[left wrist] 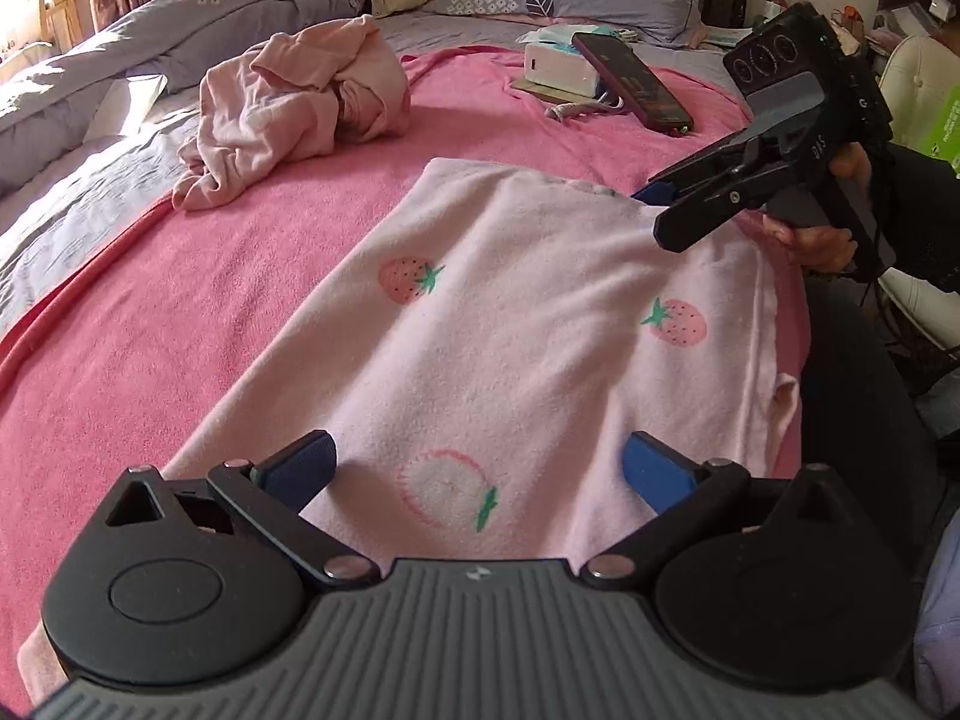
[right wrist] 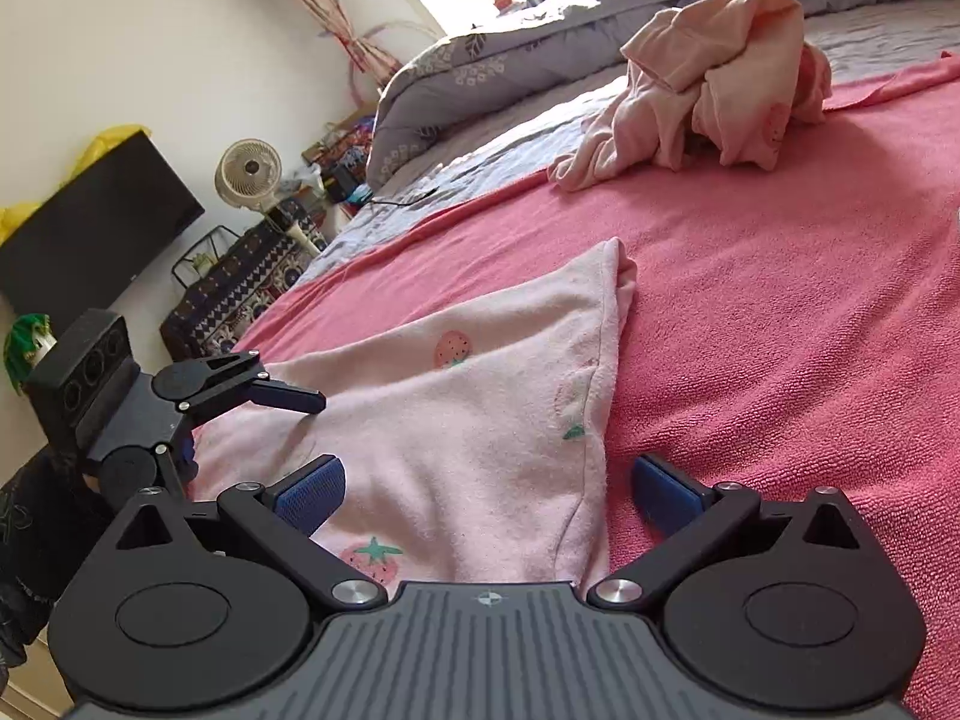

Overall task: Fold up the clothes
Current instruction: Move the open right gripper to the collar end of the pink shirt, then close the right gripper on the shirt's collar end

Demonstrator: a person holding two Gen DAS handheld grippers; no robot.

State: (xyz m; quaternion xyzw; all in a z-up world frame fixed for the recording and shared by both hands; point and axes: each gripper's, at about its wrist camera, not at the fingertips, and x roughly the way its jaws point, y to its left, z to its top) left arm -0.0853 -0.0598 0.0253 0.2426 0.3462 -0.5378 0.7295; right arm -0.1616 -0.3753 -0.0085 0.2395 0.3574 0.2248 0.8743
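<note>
Hovering wide open and empty, both tools, left (left wrist: 477, 471) and right (right wrist: 489, 489), flank the strawberry garment (left wrist: 510, 330); only the left view shows the phone (left wrist: 630, 84).

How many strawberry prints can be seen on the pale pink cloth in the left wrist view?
3. One strawberry lies far left, one far right, and a white-filled one sits near the left gripper. Folded layers may hide more.
</note>
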